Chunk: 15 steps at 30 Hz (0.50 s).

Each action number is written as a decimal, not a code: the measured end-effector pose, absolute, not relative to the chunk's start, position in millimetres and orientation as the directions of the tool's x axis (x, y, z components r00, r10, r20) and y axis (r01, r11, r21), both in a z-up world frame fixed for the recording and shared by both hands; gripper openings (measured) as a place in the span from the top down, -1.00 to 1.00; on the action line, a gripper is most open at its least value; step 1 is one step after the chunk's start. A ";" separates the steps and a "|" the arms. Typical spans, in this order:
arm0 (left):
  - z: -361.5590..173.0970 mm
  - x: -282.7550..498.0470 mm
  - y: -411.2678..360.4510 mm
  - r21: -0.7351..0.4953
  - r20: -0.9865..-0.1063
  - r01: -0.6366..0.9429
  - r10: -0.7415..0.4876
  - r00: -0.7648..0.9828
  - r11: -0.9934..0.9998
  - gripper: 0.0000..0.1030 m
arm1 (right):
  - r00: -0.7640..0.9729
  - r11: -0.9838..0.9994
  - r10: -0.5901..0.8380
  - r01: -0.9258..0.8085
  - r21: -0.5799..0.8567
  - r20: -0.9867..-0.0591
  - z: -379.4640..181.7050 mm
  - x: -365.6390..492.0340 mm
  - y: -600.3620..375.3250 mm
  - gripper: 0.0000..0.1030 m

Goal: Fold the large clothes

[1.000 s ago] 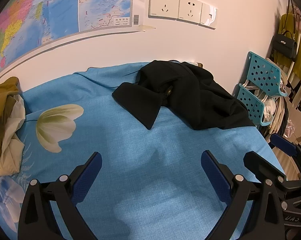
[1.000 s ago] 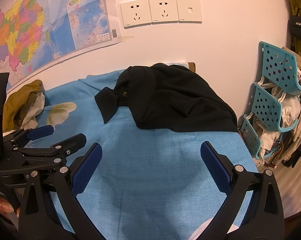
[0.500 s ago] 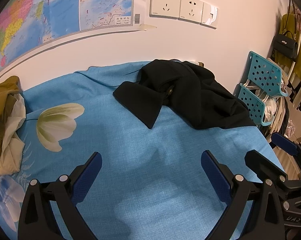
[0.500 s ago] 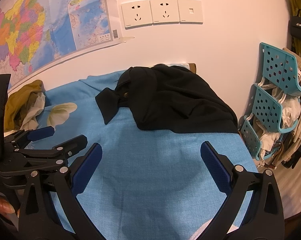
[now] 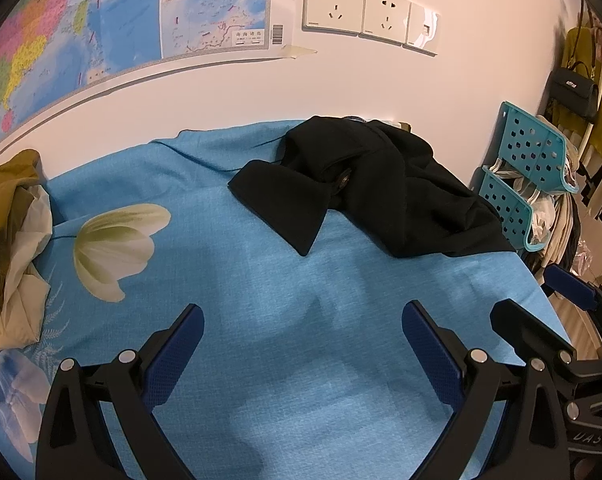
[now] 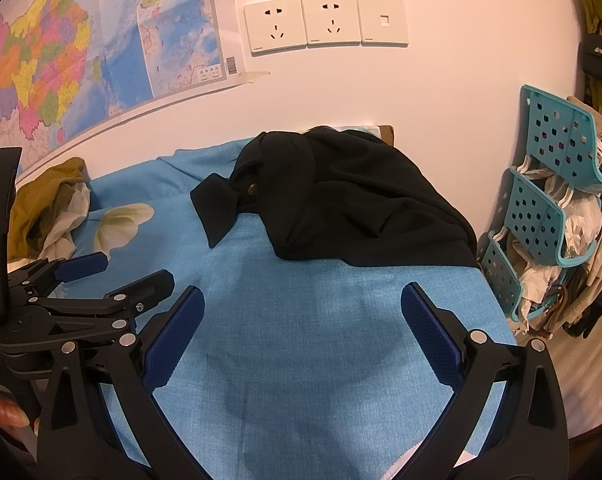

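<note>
A crumpled black garment (image 5: pixel 381 188) lies at the far right of a blue floral sheet (image 5: pixel 261 280), against the wall; it also shows in the right wrist view (image 6: pixel 349 200). My left gripper (image 5: pixel 301 344) is open and empty, low over bare sheet, well short of the garment. My right gripper (image 6: pixel 301 328) is open and empty, also short of the garment. The right gripper's fingers (image 5: pixel 569 292) show at the right edge of the left wrist view. The left gripper shows in the right wrist view (image 6: pixel 117 276), also open.
An olive and cream clothes pile (image 5: pixel 9 232) lies at the sheet's far left. A teal perforated rack (image 6: pixel 541 216) stuffed with clothes stands right of the bed. The wall behind carries a map (image 5: pixel 81 32) and sockets (image 5: pixel 365 12).
Both views have crept slightly forward toward the black garment. Both grippers stay open and empty.
</note>
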<state>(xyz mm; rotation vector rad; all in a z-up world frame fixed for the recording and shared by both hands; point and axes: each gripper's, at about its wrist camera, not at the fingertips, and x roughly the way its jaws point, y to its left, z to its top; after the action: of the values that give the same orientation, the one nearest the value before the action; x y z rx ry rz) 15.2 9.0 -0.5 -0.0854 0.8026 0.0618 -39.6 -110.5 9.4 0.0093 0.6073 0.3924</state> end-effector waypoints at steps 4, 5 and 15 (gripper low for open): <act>-1.6 17.0 9.8 -0.051 -0.724 -0.091 0.026 0.690 0.995 -0.86 | 0.748 0.926 0.359 -0.361 0.111 -0.558 10.1 -38.1 -107.6 -0.89; -1.9 17.5 9.9 -0.049 -0.724 -0.092 0.028 0.689 0.994 -0.86 | 0.747 0.926 0.358 -0.363 0.108 -0.559 10.5 -37.8 -106.7 -0.89; -3.7 27.1 14.9 -0.048 -0.734 -0.101 0.034 0.678 0.994 -0.86 | 0.742 0.918 0.361 -0.388 0.078 -0.565 14.6 -28.1 -98.6 -0.89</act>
<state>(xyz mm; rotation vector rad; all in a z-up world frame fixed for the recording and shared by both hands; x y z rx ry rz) 27.1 14.9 -3.7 -0.0870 0.8227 0.0760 -28.1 -98.6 14.6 -0.0452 0.6100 0.4106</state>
